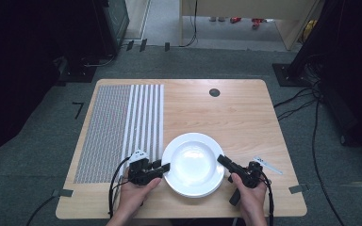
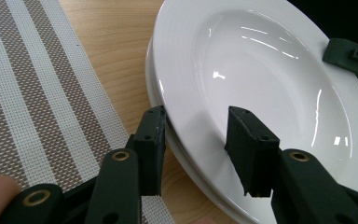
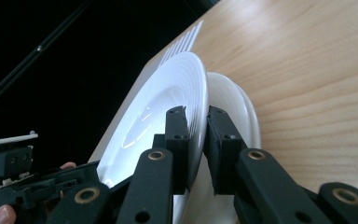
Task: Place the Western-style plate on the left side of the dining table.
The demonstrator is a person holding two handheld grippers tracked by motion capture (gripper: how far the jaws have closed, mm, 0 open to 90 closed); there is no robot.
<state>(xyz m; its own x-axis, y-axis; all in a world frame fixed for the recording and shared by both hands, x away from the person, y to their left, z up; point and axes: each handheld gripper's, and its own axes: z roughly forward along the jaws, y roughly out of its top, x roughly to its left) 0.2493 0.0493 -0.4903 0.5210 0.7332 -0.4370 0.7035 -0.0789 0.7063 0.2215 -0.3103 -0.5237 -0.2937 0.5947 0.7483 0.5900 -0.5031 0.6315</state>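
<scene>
Two white plates sit stacked at the table's front centre. The upper plate (image 1: 193, 162) (image 2: 261, 70) (image 3: 168, 93) is raised at its right side off the lower plate (image 2: 150, 79) (image 3: 237, 102). My right gripper (image 1: 221, 160) (image 3: 196, 121) is shut on the upper plate's right rim, one jaw on top and one beneath. My left gripper (image 1: 166, 166) (image 2: 200, 149) is open at the left rim, with one jaw over the plate's inside and the other outside the rim. The right gripper's tip (image 2: 349, 56) shows across the plate in the left gripper view.
A striped woven placemat (image 1: 118, 127) (image 2: 28, 93) covers the table's left part, right beside the plates. A dark round hole (image 1: 214, 92) lies at the far edge of the wooden table (image 1: 245, 117). A small white strip (image 1: 266, 165) lies right of my right hand.
</scene>
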